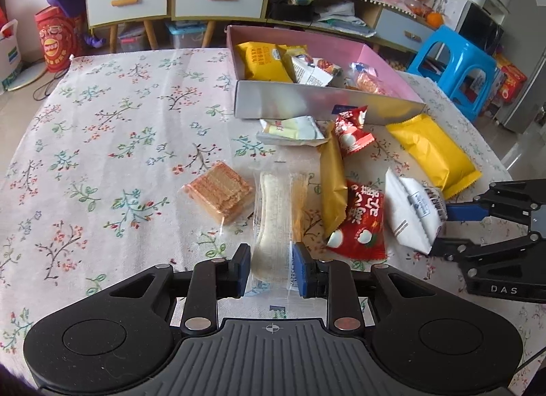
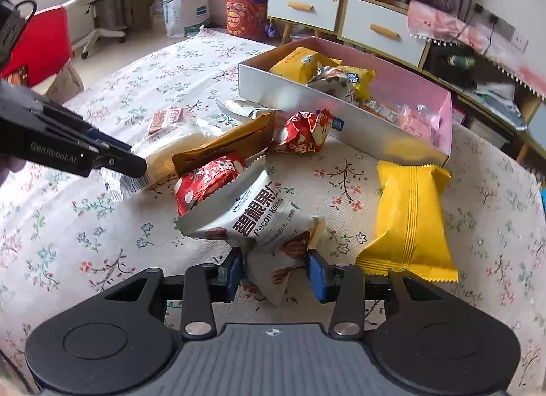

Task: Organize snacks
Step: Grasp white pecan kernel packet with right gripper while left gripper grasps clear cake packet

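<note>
Left gripper [image 1: 271, 268]: we pinch the near end of the clear-wrapped cake [image 1: 278, 215], blue pads pressed against the wrapper on both sides.
Right gripper [image 2: 278, 271]: we pinch the pecan packet [image 2: 254, 222] by its lower corner, and the foil crumples between the pads.
Where the snacks lie: the cake is at 6 o'clock on the flowered tablecloth [image 1: 102, 129], the pecan packet at 4 o'clock, and the box [image 1: 307, 105] at 1 o'clock, already holding several packs.
How the cake handles: we judge it light, soft and easy to crush; the film looks slippery, so we would grip the sealed end, not the middle.
How the pecan packet handles: we judge it light and puffy, the foil stiff enough to hold a crease; a corner grip may let it swing.
Other shapes: the wafer pack [image 1: 220, 193] is flat and blocky in clear film; the yellow pack [image 1: 433, 153] is a smooth pillow with serrated ends; the red packets [image 1: 361, 222] are glossy and crinkled; the long gold pack [image 1: 332, 184] lies slim and tilted beside them.
</note>
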Demonstrator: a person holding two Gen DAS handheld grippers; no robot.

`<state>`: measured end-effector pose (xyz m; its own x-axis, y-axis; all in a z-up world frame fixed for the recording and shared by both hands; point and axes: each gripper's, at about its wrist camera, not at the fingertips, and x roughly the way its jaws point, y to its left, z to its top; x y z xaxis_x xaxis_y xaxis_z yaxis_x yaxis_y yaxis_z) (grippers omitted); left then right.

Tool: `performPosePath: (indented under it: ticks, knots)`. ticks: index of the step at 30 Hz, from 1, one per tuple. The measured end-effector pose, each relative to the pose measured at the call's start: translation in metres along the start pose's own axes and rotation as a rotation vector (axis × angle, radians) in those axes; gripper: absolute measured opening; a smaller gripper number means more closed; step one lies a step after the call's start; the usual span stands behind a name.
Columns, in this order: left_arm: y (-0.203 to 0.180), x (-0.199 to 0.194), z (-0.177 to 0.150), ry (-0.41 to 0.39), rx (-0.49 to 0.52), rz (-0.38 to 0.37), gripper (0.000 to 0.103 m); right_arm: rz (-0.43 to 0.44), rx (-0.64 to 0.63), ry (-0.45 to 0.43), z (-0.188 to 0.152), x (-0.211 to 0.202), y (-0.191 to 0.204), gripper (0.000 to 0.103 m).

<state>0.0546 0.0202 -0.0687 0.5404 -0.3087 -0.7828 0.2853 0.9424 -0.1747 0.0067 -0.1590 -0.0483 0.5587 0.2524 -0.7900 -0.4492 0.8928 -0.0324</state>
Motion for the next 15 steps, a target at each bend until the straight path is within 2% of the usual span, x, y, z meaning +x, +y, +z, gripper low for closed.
performPosePath:
  ticks: [3, 5, 11, 15]
  knots:
    - [-0.002, 0.003, -0.001, -0.005, 0.005, -0.022, 0.033, -0.006, -0.003, -0.018, 0.000, 0.001, -0.002, 0.048]
    - [-0.004, 0.007, -0.001, -0.017, 0.018, -0.022, 0.037, -0.021, -0.022, -0.036, -0.001, 0.001, -0.001, 0.064]
    - [-0.008, 0.017, 0.002, -0.037, 0.033, -0.009, 0.042, -0.081, -0.153, -0.067, 0.003, 0.008, 0.008, 0.072]
    - [-0.013, 0.020, 0.003, -0.040, 0.049, 0.005, 0.042, -0.111, -0.269, -0.086, 0.006, 0.013, 0.018, 0.072]
